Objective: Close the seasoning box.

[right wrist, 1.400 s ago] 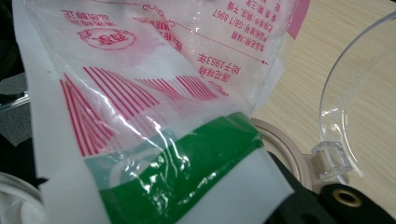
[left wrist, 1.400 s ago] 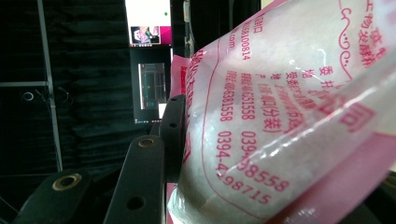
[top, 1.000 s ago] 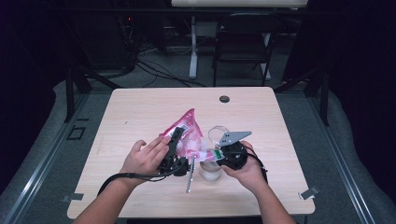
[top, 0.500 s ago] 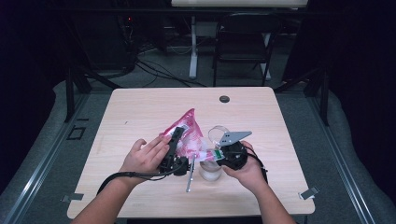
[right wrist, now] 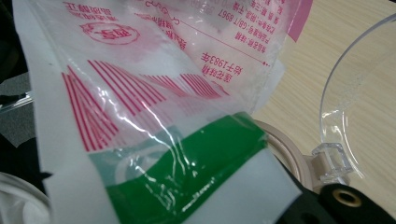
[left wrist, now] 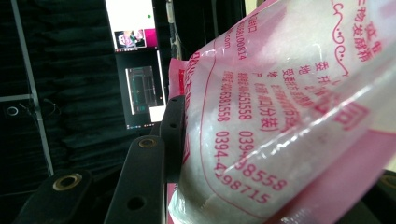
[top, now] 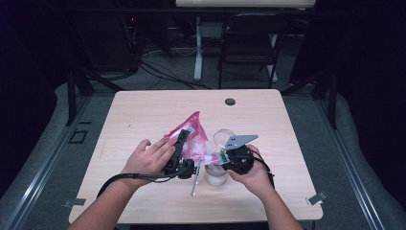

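step: pour bag (top: 194,136) into jar (top: 216,173) | bag at table centre, mouth toward 4 o'clock | left fingers (top: 178,149) grip its body, right fingers (top: 221,158) pinch its corner | tilt slowly, mouth kept over jar

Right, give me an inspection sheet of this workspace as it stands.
Surface: pale wood table, mostly bare.
Job's things: pink and clear bag of white grains, tilted above a clear jar; jar's lid swung open.
Clutter: thin metal utensil beside the jar; dark round cap near the far edge.
Grippers: left gripper clamps the bag's body; right gripper shut on its green-striped corner.
Cables: black cable trails from the left gripper.
Surroundings: dark room, chair behind the table.
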A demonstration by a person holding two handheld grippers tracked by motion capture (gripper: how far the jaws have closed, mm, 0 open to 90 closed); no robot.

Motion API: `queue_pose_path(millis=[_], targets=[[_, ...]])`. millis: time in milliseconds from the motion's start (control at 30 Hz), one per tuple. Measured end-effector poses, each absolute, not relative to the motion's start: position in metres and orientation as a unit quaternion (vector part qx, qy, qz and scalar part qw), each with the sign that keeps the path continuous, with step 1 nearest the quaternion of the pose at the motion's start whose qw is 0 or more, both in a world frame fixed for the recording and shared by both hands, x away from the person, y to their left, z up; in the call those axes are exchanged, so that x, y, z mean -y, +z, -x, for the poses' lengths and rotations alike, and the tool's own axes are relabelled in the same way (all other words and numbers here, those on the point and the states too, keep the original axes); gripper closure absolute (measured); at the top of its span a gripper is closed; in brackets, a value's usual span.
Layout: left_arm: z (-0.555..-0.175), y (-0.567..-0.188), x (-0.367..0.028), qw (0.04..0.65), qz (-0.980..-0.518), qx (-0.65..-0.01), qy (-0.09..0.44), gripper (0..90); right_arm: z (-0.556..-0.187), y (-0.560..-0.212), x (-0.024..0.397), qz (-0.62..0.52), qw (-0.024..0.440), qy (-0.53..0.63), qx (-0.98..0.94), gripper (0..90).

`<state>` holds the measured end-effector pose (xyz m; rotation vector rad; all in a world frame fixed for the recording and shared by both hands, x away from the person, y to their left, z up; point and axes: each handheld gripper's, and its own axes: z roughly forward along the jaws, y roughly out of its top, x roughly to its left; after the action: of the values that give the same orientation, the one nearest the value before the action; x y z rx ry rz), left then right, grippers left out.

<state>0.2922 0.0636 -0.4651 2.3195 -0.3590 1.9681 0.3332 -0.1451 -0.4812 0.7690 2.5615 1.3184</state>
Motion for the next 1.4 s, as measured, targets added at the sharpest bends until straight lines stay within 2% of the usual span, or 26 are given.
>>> queue_pose_path(millis=[1400], targets=[[-0.2924,-0.4581,-0.0577,0.026,-0.755,0.135,0.641,64.5,-0.3338,-0.4813,0.1464,-0.259,0.077,0.442,-0.855,90.0]])
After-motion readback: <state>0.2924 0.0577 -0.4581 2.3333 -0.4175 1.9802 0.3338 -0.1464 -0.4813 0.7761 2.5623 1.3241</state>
